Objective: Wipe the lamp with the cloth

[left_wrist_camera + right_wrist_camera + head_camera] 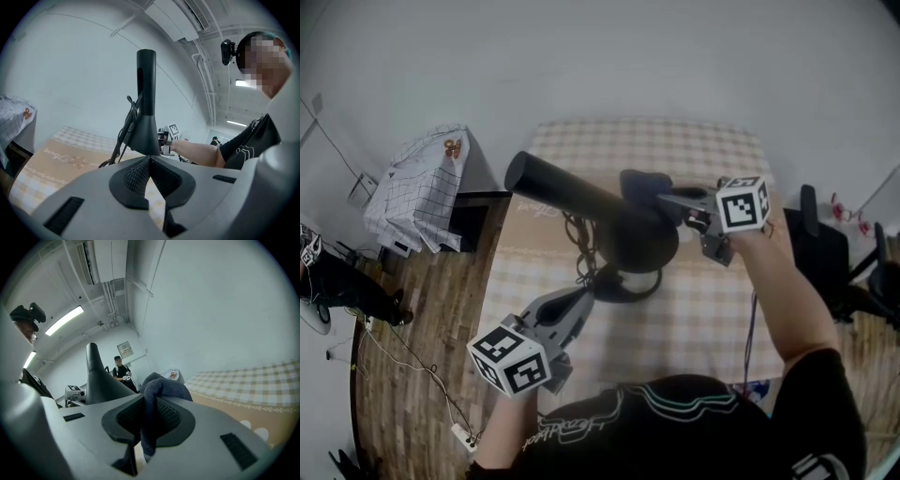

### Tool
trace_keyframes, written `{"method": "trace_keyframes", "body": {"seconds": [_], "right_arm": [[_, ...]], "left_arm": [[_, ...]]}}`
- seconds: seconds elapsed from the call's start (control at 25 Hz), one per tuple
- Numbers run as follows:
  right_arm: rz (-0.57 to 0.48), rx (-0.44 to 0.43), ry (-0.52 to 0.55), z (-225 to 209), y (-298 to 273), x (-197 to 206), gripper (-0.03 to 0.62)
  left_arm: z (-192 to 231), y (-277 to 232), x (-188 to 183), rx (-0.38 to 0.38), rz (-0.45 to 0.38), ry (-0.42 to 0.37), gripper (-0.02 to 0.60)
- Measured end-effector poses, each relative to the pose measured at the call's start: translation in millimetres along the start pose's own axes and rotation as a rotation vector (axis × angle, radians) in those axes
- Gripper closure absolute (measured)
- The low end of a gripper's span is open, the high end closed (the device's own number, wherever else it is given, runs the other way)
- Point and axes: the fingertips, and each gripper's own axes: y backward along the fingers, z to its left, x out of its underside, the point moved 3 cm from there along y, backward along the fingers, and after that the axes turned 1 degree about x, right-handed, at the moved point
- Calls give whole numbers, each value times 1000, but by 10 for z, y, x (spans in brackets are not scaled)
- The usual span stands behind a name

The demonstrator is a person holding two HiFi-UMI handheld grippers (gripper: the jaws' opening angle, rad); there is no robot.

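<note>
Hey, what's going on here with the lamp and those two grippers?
A person is working on a black lamp that stands on a checked table. The right gripper is shut on a dark blue cloth and holds it right up by the lamp's flared lower part. The left gripper sits at the lamp's foot with its fingers together, and nothing shows between them.

Even indoor light, fisheye-warped edges

Your head camera looks steeply down on the counter (712,300); left claw (149,164) and right claw (147,404) cameras closely flank the shared lamp (581,197).
</note>
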Motion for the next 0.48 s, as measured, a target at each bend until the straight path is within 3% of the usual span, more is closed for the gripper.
{"method": "trace_keyframes", "body": {"seconds": [0.48], "right_arm": [[-24,160,-55,-296,387,398,537]], "left_arm": [[61,-38,100,22,26,19,581]]}}
